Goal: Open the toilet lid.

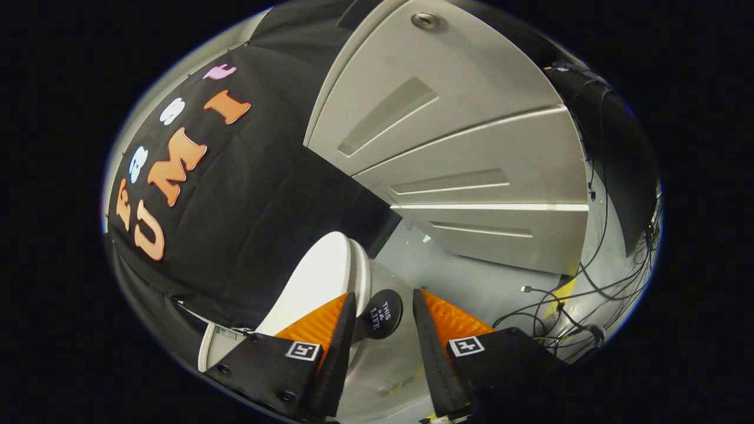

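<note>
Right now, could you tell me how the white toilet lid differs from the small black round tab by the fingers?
The toilet lid is white, large and plain; the black round tab is small and carries printed lettering. The lid lies beyond one finger of the gripper, while the tab sits in the gap between both open fingers, neither visibly pressing it. Both have rounded outlines.

A mock bathroom set up inside a recording booth: a white toilet [321, 282] stands against a black cloth wall [265, 194]. Grey panelled partitions [471, 176] close in the pale floor [471, 282], where loose black cables [565, 306] lie tangled.
</note>
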Available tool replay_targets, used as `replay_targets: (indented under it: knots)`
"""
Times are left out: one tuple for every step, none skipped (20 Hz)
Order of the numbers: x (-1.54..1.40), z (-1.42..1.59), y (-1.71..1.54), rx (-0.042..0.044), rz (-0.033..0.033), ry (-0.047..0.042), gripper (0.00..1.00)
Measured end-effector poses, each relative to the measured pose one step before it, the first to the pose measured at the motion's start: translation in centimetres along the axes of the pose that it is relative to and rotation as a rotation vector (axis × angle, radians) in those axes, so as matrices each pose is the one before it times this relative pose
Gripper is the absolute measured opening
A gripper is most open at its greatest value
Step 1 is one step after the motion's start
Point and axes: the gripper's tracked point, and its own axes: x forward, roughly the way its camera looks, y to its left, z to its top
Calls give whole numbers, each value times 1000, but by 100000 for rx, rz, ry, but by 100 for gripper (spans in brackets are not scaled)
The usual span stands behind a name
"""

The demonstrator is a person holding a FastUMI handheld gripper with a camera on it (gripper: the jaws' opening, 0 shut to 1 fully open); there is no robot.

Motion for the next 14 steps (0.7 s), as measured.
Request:
replay_targets:
  knots:
    - [111,-159,-65,1926,-160,186,65]
    - [88,19,-272,875,-383,-290,65]
    - [52,20,465,1475,1395,182,57]
    - [317,-51,152,717,219,471,49]
    - [99,-143,309,870,719,329,48]
    - [-48,1,-48,163,-161,265,47]
    - [-152,200,-53,1596,94,-33,43]
    - [204,0,128,1253,14,153,38]
    - [-231,402,33,1400,-27,-1033,35]
    - [44,-248,209,472,138,1360,32]
    - [1452,-590,296,718,378,-2178,28]
    - [-1491,993,211,-483,-542,1186,21]
    - [-140,134,209,-380,508,-127,21]
    - [131,214,282,858,-1070,-1424,21]
